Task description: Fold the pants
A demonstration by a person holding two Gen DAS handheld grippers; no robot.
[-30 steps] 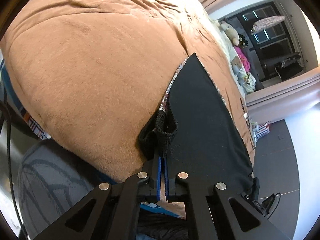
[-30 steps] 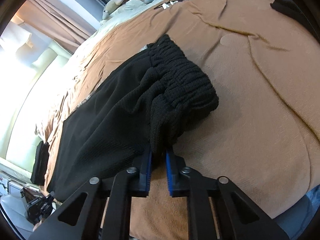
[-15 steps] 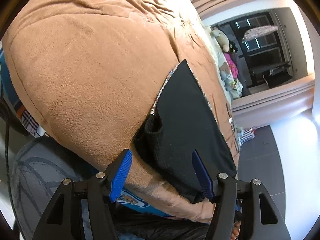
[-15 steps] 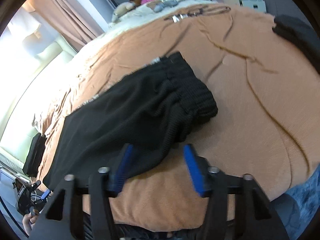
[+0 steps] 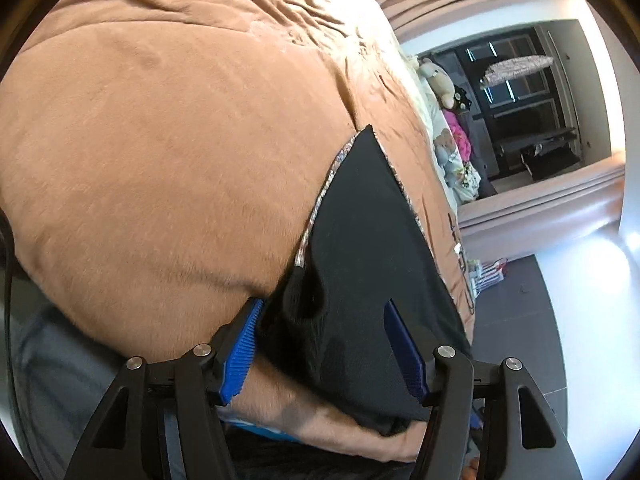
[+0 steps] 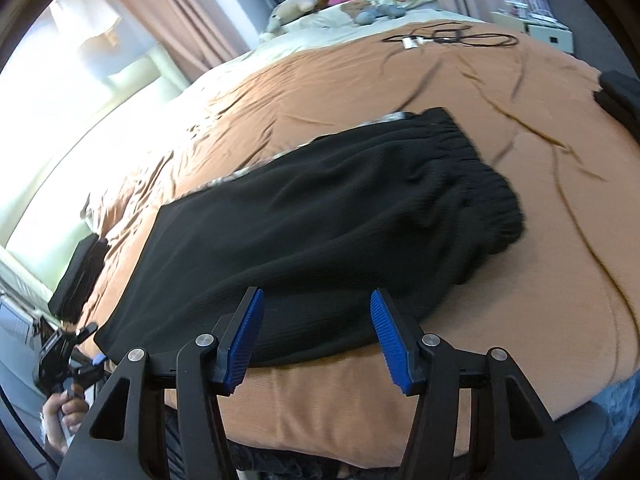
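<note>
Black pants (image 6: 320,232) lie folded lengthwise on the brown blanket (image 6: 480,320) of a bed, the gathered waistband (image 6: 480,184) to the right. My right gripper (image 6: 316,294) stands open over the near edge of the cloth, its blue pads (image 6: 244,332) not pressing on anything. In the left wrist view the leg end of the pants (image 5: 368,240) reaches the blanket's (image 5: 160,160) near edge. My left gripper (image 5: 325,304) is open with the hem lying loose between its pads (image 5: 404,352).
A black cable (image 6: 448,38) and stuffed toys (image 6: 296,6) lie at the far end of the bed. A dark garment (image 6: 620,96) sits at the right edge, a flat black object (image 6: 80,276) at the left. A hand (image 6: 64,412) holds the other gripper at lower left. Dark floor (image 5: 520,320) lies beyond.
Both grippers were shut on the pants a second ago and have opened and let go. The cloth has settled flat, and the right gripper has drawn back a little.
</note>
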